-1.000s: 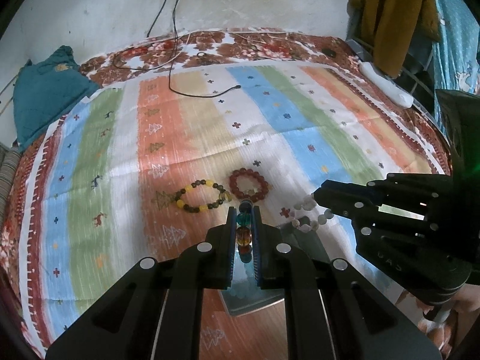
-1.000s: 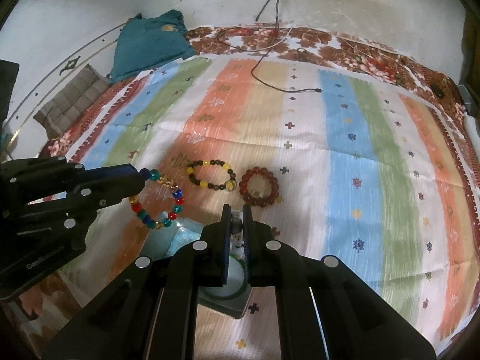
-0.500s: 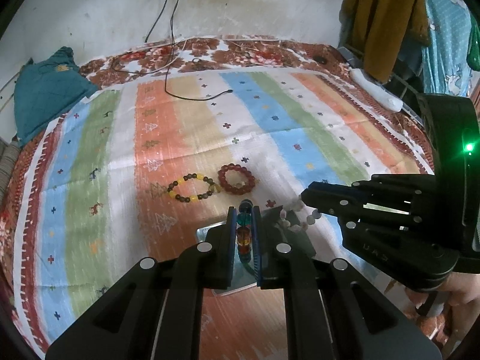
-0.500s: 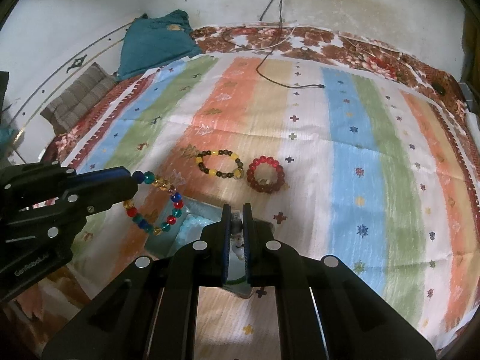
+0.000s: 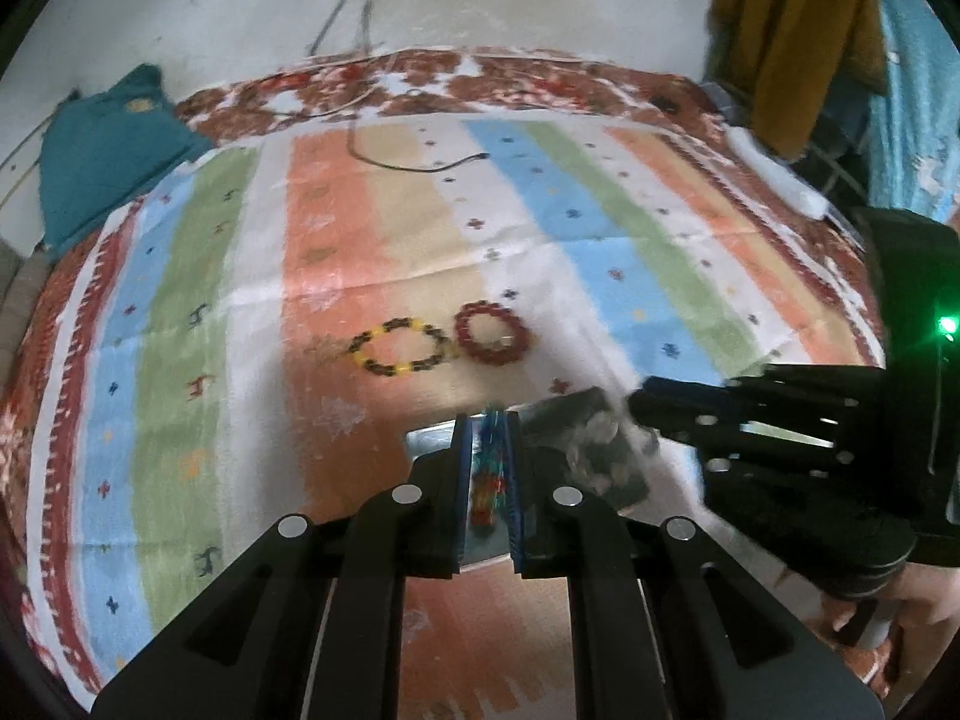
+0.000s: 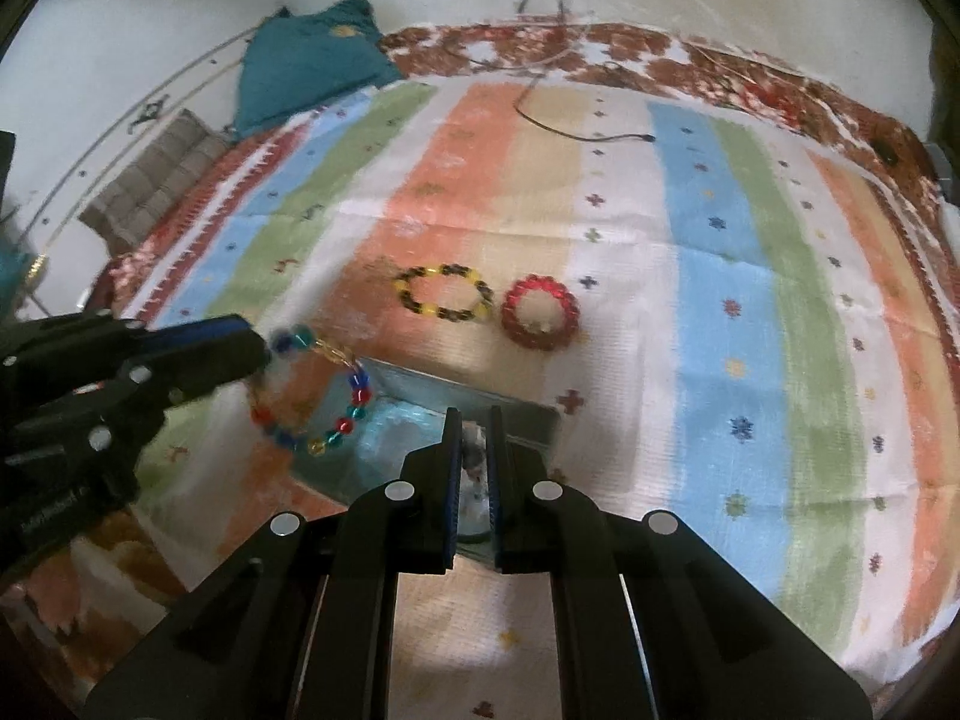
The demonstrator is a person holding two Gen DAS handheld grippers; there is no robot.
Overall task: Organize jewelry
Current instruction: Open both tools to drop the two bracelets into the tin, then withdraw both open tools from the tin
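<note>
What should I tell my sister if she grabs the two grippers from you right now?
Left gripper: shut on the multicoloured bracelet, held above the box.
Right gripper: shut on the pale bead bracelet, also over the box.
Done: yellow-and-dark bracelet and red bracelet lie side by side on the striped cloth.
Left: set down both held bracelets.

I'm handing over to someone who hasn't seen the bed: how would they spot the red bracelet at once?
Look at the striped blanket covering the bed, near its middle where the white stripe runs. Two bracelets lie there side by side, apart from the grippers. The red bracelet is the right-hand one, all red beads, while its neighbour, the yellow and dark bracelet, alternates two colours.
</note>
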